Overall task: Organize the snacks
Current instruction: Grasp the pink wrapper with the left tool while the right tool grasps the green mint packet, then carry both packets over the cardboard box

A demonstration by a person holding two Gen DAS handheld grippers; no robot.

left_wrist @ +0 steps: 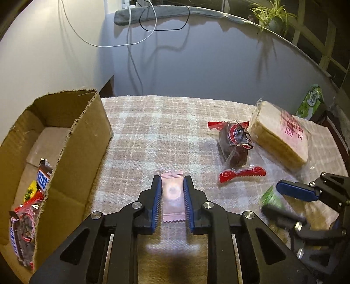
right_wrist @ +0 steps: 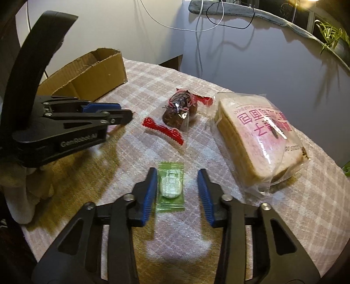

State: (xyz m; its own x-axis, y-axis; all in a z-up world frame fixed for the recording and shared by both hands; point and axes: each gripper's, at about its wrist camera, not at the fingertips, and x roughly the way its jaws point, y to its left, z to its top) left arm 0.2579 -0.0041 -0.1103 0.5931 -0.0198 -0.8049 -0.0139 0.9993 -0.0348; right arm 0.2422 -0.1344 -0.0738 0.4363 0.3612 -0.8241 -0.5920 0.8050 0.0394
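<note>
My left gripper (left_wrist: pixel 172 182) is shut on a small pink sachet (left_wrist: pixel 172 196) lying on the checked tablecloth (left_wrist: pixel 153 131). A cardboard box (left_wrist: pixel 72 153) stands to its left, holding Snickers bars (left_wrist: pixel 43 178) and other wrapped snacks. My right gripper (right_wrist: pixel 178 174) is open around a green wrapped candy (right_wrist: pixel 170 187); the left pad touches it, the right pad is apart. The right gripper also shows in the left wrist view (left_wrist: pixel 282 196), and the left gripper in the right wrist view (right_wrist: pixel 122 112). A brown cake in a red-edged wrapper (right_wrist: pixel 178 109) and a bagged loaf of sliced bread (right_wrist: pixel 258 139) lie beyond.
A green carton (left_wrist: pixel 310 101) stands at the table's far right edge. Cables (left_wrist: pixel 135 32) hang down the wall behind. A potted plant (left_wrist: pixel 271 15) sits on a ledge at the upper right. The box also shows at the far left in the right wrist view (right_wrist: pixel 91 72).
</note>
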